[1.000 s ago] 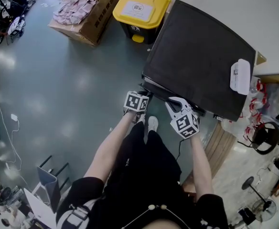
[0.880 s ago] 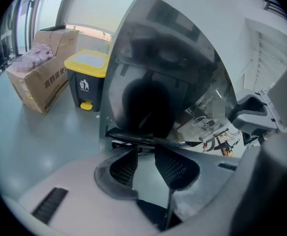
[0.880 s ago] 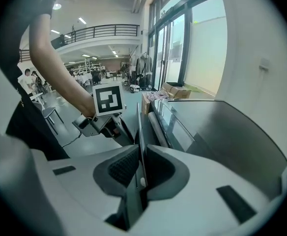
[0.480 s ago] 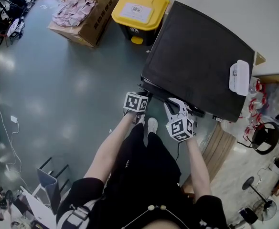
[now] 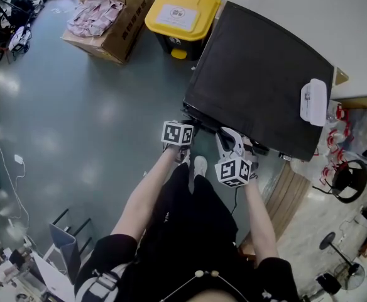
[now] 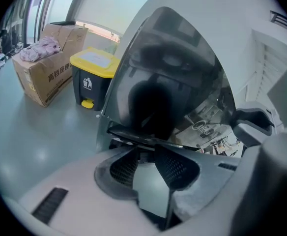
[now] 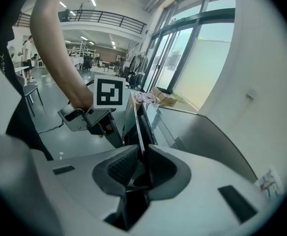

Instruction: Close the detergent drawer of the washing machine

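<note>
Glossy grey floor [image 6: 15, 132] spreads left of my left claw [image 6: 146, 156]. Beyond it, I see a cardboard box [image 6: 45, 77] and yellow-lidded bin [image 6: 92, 77].

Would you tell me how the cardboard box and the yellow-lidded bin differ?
The cardboard box is brown and open, with pink cloth heaped in it; the bin is black with its yellow lid shut. The box stands farther from the washing machine; the bin is close beside it. Both stand on the grey floor.
</note>
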### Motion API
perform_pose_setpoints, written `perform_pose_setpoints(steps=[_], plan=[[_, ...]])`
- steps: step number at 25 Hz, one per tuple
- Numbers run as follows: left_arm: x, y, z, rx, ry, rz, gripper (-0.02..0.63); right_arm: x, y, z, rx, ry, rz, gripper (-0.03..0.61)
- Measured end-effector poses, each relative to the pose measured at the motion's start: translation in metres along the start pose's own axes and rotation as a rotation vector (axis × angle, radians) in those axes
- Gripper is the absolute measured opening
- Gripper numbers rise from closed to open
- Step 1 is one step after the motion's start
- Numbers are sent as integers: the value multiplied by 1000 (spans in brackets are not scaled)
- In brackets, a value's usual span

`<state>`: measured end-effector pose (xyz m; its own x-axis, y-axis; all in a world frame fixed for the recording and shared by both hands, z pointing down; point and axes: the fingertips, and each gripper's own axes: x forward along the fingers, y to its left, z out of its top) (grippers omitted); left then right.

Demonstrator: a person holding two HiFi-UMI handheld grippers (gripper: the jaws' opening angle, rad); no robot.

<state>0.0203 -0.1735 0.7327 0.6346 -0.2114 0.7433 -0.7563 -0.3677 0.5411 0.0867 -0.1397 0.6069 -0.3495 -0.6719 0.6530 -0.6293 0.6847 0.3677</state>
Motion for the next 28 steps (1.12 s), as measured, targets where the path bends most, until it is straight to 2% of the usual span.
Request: perform_pose_setpoints(steps=[3,4,6,10,19,24,28], plan=[[2,2,6,-17,-5,-4,110,-1,-4,6,-6,-19,-20,63],[3,3,7,-18,-1,-2,110,0,-6,5,-1,-12,-14,83],[3,2,7,-13,4,1,110,1,-10,3,15,5,-5,163],[3,3,7,-31,-5,6,110,4,-17,0,-8,31,-4,177],[5,4,11,-50,-6,6,109,8,-21,-1,8,46,15,179],[6,4,13,-56,-3,6,109,8,-24,-2,40,49,-4,178],[12,5,26,-51,6,34,102,12,-33,0,67,61,-50,127]])
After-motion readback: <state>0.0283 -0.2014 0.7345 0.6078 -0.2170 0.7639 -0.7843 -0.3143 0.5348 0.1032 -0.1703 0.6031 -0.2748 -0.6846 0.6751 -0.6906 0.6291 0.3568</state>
